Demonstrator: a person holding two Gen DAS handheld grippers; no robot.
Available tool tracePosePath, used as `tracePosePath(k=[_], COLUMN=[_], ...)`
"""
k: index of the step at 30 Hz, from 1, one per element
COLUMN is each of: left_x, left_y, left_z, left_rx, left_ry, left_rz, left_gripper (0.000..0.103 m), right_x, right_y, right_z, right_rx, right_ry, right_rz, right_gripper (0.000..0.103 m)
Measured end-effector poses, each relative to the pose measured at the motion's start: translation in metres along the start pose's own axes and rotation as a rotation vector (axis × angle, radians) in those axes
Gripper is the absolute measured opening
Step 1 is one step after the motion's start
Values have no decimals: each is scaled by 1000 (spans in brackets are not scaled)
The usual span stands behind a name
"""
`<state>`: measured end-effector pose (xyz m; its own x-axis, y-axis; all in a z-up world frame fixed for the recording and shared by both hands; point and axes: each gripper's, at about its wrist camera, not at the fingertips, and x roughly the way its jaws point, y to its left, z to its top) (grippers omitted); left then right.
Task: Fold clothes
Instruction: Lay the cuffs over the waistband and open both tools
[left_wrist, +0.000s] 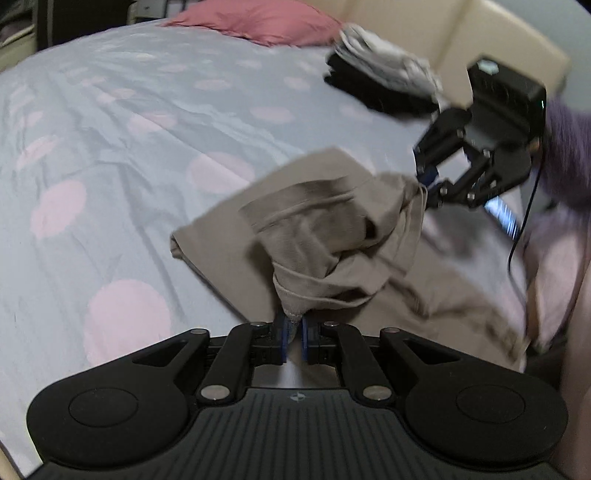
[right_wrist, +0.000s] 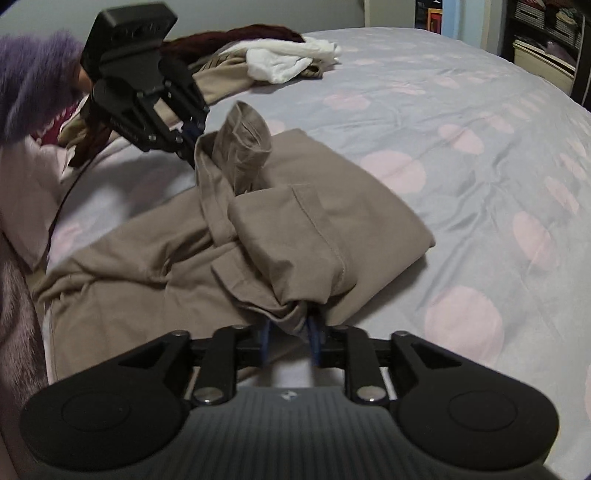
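— Fingers first: how do they stand?

— Left gripper (left_wrist: 294, 338) is pinched shut on a bunched corner of the beige garment (right_wrist: 295, 229); right gripper (right_wrist: 290, 341) stands partly open, cloth loose between its pads (no real pinch).

— And the garment?

— Half-folded mid-bed (right_wrist: 480, 110), long axis running gripper to gripper, folded end towards the bed's far edge. Left has the only hold.

Two claws, left (left_wrist: 294, 334) and right (right_wrist: 290, 334), one beige garment (right_wrist: 314, 225), one pink pillow (left_wrist: 255, 20).
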<state>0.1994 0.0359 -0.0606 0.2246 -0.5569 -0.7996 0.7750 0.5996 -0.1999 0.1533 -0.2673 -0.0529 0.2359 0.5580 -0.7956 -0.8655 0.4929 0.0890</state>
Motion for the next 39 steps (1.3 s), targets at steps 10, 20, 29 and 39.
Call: tracePosePath(k=[10,20,29,39], left_x=[-5,-42,-15,10], left_y=[-45,-66,-86,-86], left_z=[-16,-26,1,-2], left_rx=[229,175,210,234], left_ry=[133,51,-17,87], left_rz=[57,105,233,231], left_gripper=[19,19,25,9], right_x=[-13,-37,3,-5], right_y=[38,38,8,45], right_z=[-10,-1,24,20], right_rx=[-122,59,214,108], right_ry=[68,-49,-46,17], right_rz=[19,-68,-77,120], right_gripper=[37,48,41,24])
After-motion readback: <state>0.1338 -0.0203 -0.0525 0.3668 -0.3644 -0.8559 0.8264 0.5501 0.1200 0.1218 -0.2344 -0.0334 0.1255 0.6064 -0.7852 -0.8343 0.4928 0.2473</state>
